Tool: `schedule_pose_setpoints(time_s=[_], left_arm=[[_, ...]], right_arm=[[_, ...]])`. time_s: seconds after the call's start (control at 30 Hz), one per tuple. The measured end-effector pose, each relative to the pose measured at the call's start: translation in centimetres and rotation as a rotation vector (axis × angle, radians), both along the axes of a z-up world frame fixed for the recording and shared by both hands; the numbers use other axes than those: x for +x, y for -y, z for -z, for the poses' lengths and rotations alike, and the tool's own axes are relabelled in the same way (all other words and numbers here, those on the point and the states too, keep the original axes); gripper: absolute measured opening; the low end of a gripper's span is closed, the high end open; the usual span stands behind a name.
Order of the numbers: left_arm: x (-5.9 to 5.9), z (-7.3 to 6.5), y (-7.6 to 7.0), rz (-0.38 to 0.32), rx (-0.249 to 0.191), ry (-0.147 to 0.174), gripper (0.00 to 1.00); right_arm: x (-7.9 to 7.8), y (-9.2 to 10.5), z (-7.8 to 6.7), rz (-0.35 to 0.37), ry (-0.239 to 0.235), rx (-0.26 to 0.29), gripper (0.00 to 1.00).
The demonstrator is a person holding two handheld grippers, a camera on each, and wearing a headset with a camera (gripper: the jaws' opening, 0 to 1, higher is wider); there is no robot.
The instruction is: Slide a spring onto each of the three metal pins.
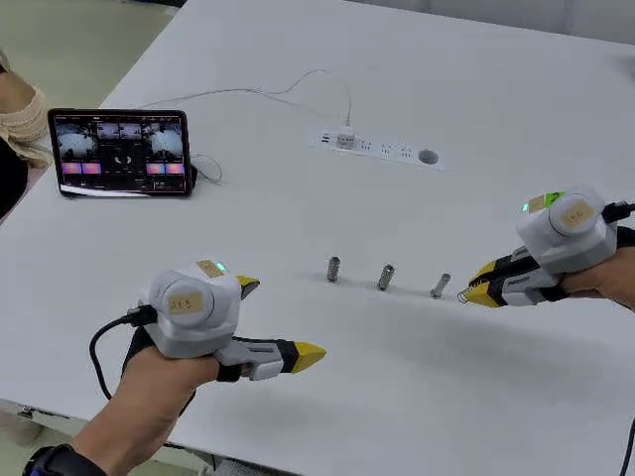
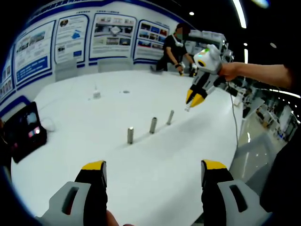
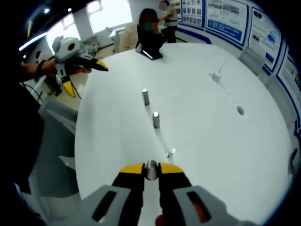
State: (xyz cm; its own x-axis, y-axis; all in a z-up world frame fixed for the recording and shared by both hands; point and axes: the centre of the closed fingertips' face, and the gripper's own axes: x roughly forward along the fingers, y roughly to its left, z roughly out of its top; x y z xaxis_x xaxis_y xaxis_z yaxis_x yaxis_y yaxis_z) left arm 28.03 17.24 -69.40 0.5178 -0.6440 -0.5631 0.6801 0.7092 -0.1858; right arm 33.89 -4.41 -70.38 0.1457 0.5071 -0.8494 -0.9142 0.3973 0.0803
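Three metal pins [image 1: 385,278] stand in a row. I would line the right gripper [image 1: 479,291], clenched on a spring [image 3: 151,165], straight over the nearest pin [image 1: 440,287], then lower slowly; the left gripper [image 2: 154,167] is released.

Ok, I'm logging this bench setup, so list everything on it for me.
Pins: three, metal, upright in a row mid-table; the two leftmost look coiled.
Spring: one, silver, in the right claw.
Tablet: one, black, screen lit, far left.
Power strip: one, white, far side, cable plugged in.
Table: one, white.
Left claw: yellow tips, open, near edge.
Right claw: yellow tips, shut on the spring beside the right-end pin.
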Motion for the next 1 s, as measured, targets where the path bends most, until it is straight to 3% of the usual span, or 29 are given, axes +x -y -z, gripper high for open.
schedule_pose_setpoints(time_s=[0.1,0.57,1.0], left_arm=[[-0.2,0.2,0.0,0.000,-0.002,-0.015,0.89],[-0.8,0.8,-0.7,-0.003,0.014,-0.041,0.91],[-1.0,1.0,-1.7,-0.026,0.010,-0.057,0.89]], right_arm=[[0.6,0.0,0.4,-0.011,0.004,-0.007,0.13],[3.3,-0.2,1.7,-0.013,0.004,-0.027,0.13],[3.9,-0.9,2.7,-0.036,0.000,-0.050,0.13]])
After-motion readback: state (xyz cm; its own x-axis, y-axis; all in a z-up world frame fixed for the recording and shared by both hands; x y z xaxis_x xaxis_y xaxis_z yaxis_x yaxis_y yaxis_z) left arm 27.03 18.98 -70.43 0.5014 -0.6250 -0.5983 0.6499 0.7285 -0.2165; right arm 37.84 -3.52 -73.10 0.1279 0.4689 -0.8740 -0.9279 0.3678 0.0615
